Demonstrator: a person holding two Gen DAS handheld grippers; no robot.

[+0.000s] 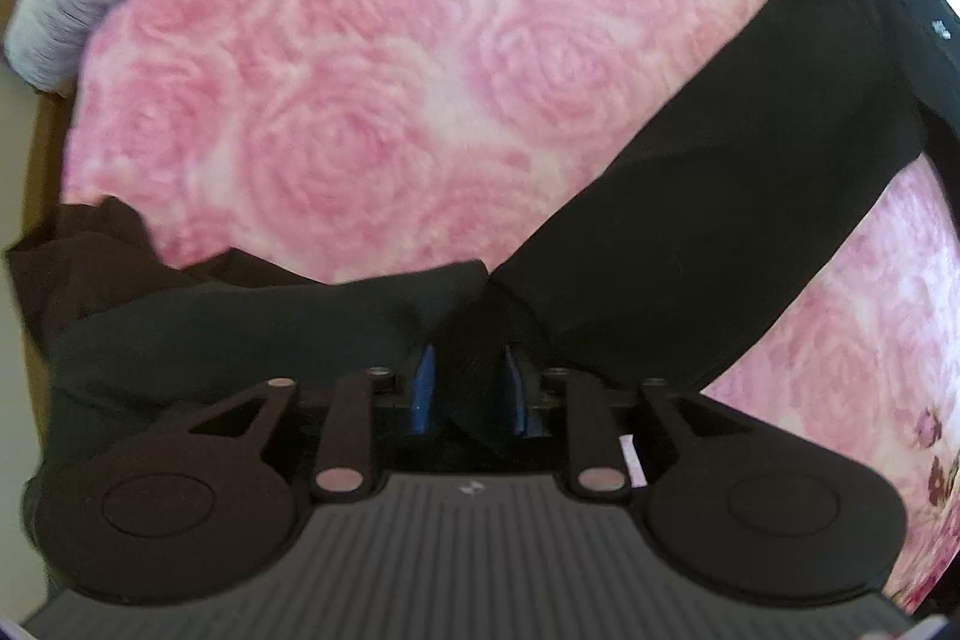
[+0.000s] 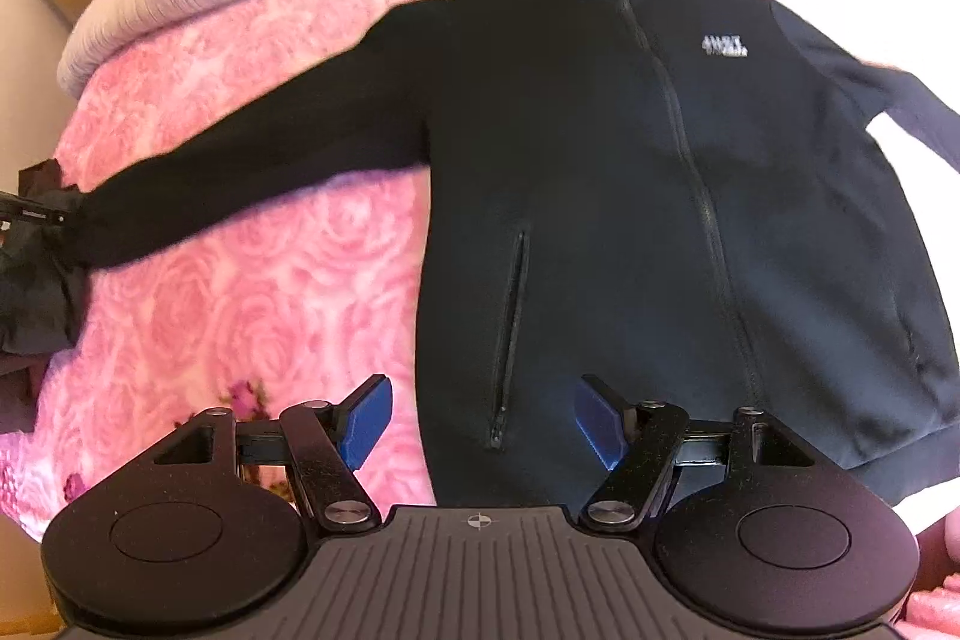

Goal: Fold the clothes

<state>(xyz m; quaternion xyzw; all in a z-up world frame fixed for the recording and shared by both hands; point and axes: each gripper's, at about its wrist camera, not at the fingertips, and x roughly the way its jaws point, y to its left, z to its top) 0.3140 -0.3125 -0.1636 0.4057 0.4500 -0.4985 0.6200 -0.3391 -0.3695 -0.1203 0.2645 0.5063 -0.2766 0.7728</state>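
Jacket (image 2: 630, 196), black soft knit with a stand-up collar and front zip, lies face-up and flat on the pink rose-textured blanket (image 2: 252, 280), one sleeve (image 1: 720, 196) stretched sideways for folding. Left gripper (image 1: 468, 382) has narrow jaws around the cuff, apparently loosened rather than pinching. Right gripper (image 2: 480, 424) hangs wide above the hem, empty.

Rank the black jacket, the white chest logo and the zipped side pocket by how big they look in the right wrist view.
1. black jacket, by far the largest, filling most of the view.
2. zipped side pocket, a long narrow slit.
3. white chest logo, smallest, though it lies farther from the camera.
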